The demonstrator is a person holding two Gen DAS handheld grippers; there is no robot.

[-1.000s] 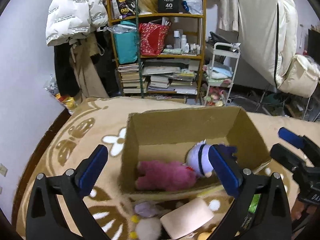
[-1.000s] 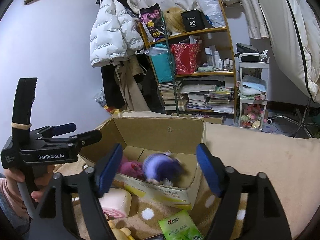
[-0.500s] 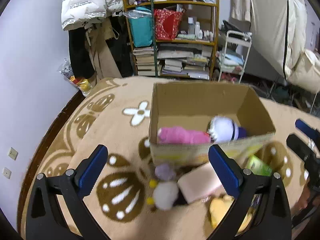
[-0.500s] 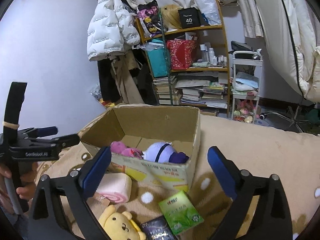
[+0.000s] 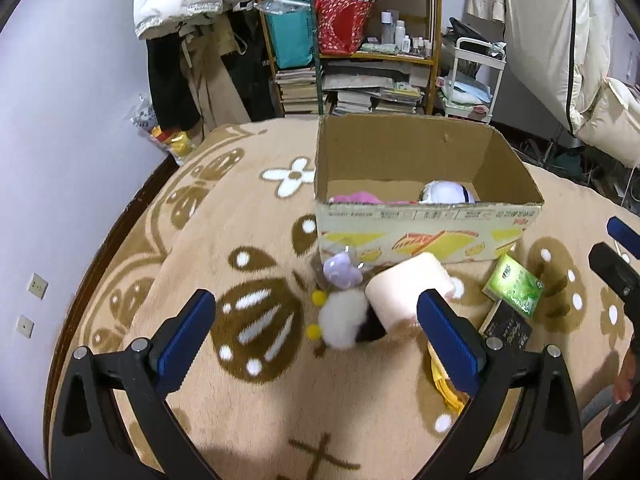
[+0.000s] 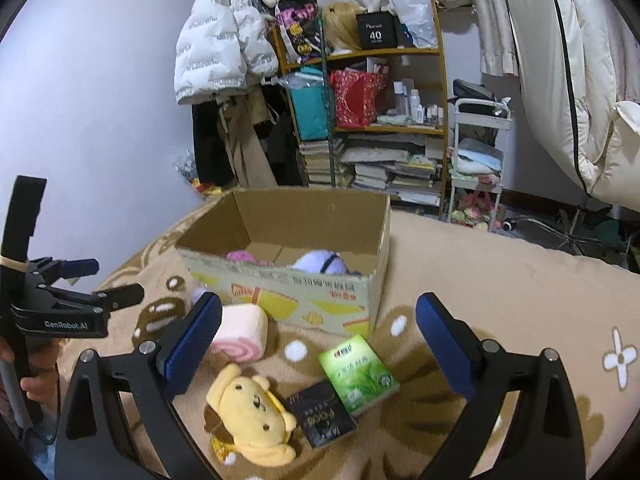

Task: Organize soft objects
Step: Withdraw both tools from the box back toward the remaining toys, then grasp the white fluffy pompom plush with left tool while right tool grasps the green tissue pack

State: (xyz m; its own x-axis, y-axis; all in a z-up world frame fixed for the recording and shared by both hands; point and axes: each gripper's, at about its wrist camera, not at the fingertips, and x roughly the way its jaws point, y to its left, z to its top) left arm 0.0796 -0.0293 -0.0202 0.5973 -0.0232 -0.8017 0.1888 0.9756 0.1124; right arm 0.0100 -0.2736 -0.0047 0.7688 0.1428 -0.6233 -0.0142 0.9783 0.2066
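Both grippers back from box (image 6: 288,280), fingers (image 6: 192,332) released; two plushies inside.

Lilac wall (image 6: 100,100), cluttered wooden shelf (image 6: 400,128), patterned beige rug (image 5: 240,280)

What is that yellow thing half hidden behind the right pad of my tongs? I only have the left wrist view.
Observer: A yellow plush dog, lying face up on the blanket.
Operator: Are the right tongs holding anything?
Observer: No. The right tongs are open and empty, above the dog.
Operator: And the pale roll by the box?
Observer: The roll plush has a pink swirl on its end face.
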